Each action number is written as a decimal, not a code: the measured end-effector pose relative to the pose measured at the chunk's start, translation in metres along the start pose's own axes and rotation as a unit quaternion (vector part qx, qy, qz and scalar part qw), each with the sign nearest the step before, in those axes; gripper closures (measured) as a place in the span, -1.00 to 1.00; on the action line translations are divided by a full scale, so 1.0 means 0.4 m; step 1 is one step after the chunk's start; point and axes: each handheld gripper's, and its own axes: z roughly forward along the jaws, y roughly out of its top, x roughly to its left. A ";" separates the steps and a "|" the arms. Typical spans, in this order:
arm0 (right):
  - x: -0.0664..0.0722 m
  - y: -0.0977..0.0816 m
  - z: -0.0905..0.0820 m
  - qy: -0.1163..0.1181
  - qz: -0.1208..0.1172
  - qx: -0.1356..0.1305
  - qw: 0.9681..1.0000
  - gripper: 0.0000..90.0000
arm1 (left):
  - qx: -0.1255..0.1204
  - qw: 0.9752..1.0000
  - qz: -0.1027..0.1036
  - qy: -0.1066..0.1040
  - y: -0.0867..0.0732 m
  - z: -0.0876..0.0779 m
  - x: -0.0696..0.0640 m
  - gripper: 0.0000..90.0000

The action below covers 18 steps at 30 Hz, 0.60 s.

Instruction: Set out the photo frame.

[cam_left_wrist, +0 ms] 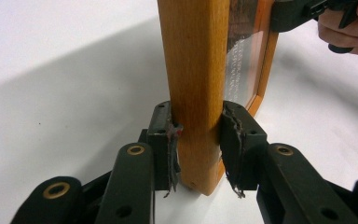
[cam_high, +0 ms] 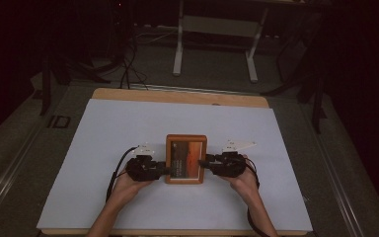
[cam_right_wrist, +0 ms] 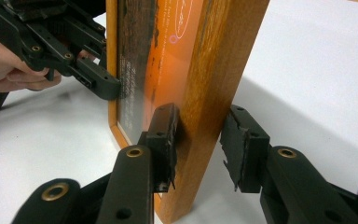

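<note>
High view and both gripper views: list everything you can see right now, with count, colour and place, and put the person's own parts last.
Picture frame: one, orange-brown wood with an orange and dark picture under glass, near the middle of the table between the two grippers.
Table cover: one, white, over most of the tabletop.
Table: one, light wood, its far edge bare beyond the cover.
Stand: one, white metal legs, on the floor beyond the table.
Cables: several, black, on the floor at far left.
Left gripper: one, black, shut on the frame's left side.
Right gripper: one, black, astride the frame's right side, one pad touching, the other apart.
Hands: two, behind the grippers.
</note>
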 end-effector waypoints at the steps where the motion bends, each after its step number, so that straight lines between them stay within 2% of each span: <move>1: 0.000 0.000 0.001 0.001 0.001 0.000 1.000 0.46 | 0.000 1.000 0.000 0.000 0.000 0.000 0.000 0.49; 18: 0.000 -0.009 -0.001 0.011 0.005 0.004 1.000 0.45 | 0.005 1.000 0.000 0.005 0.002 -0.002 0.001 0.49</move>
